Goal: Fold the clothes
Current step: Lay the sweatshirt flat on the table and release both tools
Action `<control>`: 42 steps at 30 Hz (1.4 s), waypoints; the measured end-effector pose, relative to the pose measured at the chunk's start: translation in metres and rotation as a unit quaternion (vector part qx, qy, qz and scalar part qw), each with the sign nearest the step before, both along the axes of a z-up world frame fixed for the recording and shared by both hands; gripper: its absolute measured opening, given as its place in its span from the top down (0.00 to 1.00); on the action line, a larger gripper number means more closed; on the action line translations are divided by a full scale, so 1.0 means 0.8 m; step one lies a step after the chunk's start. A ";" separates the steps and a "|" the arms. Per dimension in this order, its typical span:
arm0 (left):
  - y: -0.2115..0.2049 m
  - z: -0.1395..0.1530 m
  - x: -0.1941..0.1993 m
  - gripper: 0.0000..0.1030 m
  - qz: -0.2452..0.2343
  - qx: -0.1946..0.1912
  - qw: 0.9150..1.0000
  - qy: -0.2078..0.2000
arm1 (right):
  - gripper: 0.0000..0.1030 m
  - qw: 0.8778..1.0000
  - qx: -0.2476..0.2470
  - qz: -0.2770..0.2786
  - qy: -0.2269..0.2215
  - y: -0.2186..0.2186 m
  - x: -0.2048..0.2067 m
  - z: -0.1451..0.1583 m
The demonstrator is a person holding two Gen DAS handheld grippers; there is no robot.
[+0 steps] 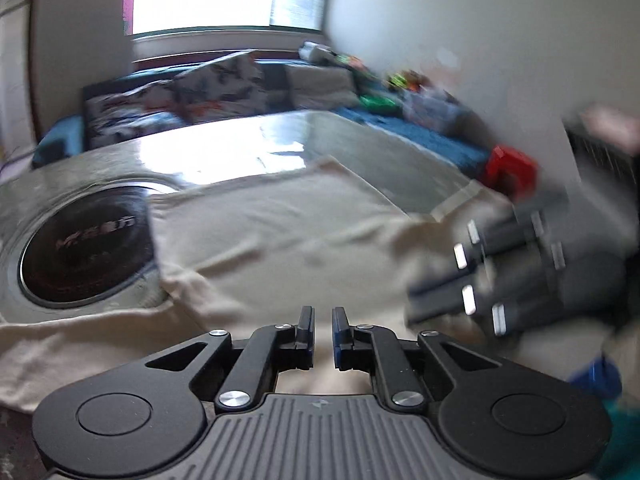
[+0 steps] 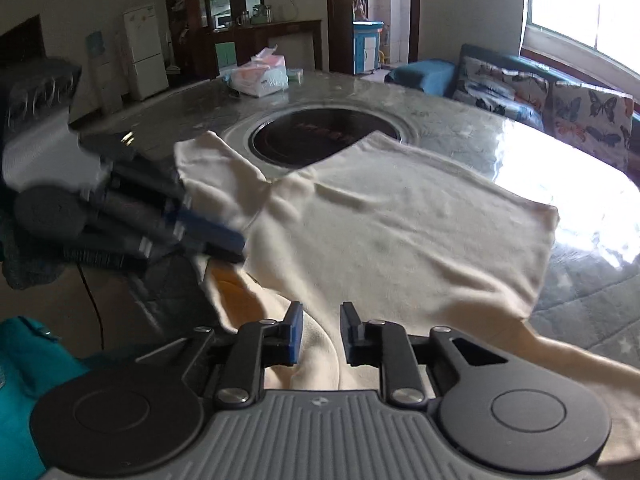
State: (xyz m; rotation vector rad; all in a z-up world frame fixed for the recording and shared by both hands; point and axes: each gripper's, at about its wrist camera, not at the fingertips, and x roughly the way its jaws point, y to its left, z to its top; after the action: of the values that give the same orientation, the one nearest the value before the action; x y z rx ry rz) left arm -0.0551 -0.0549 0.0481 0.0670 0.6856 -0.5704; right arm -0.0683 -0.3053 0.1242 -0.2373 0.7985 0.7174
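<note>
A cream T-shirt (image 2: 400, 232) lies spread on the marble table (image 2: 440, 120), one sleeve reaching toward the round black cooktop (image 2: 320, 136). It also shows in the left wrist view (image 1: 280, 232). My left gripper (image 1: 322, 328) hovers over the shirt's near edge with a narrow gap between its jaws and nothing held. In the right wrist view it appears blurred at the left (image 2: 216, 236). My right gripper (image 2: 321, 332) is open over a bunched fold of the shirt at the near edge. It shows blurred at the right of the left wrist view (image 1: 472, 276).
The cooktop (image 1: 88, 248) is set into the table beside the shirt. A tissue pack (image 2: 262, 74) sits at the table's far side. A sofa with butterfly cushions (image 2: 560, 100) stands beyond the table. A red object (image 1: 510, 170) is off the table's right edge.
</note>
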 end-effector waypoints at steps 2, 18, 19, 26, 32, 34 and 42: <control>0.000 -0.008 0.023 0.89 0.032 -0.006 0.999 0.005 | 0.79 1.000 -0.005 0.004 0.013 0.006 0.003 -0.013; 0.059 -0.042 0.073 0.88 0.177 -0.026 0.984 0.020 | 0.68 0.999 -0.021 0.026 -0.001 0.012 -0.010 -0.024; 0.064 -0.038 0.067 0.88 0.182 -0.030 0.983 0.013 | 0.67 0.999 -0.022 0.026 -0.001 0.011 -0.010 -0.024; 0.119 -0.028 0.039 0.71 0.294 0.006 0.955 -0.027 | 0.65 0.999 -0.023 0.026 0.000 0.007 -0.010 -0.024; 0.185 -0.034 0.029 0.55 0.436 0.077 0.896 -0.043 | 0.64 0.999 -0.025 0.025 -0.002 0.008 -0.012 -0.023; 0.199 -0.040 0.032 0.54 0.460 0.087 0.883 -0.032 | 0.63 0.999 -0.026 0.024 -0.003 0.009 -0.012 -0.023; 0.213 -0.048 0.034 0.94 0.464 0.084 0.881 -0.026 | 0.60 0.999 -0.032 0.021 -0.005 0.012 -0.015 -0.021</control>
State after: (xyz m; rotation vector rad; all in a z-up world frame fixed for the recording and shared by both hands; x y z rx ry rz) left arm -0.0277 0.1157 0.0095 -0.0882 0.6295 0.4185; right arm -0.0802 -0.2960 0.1077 -0.3169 0.8098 0.7301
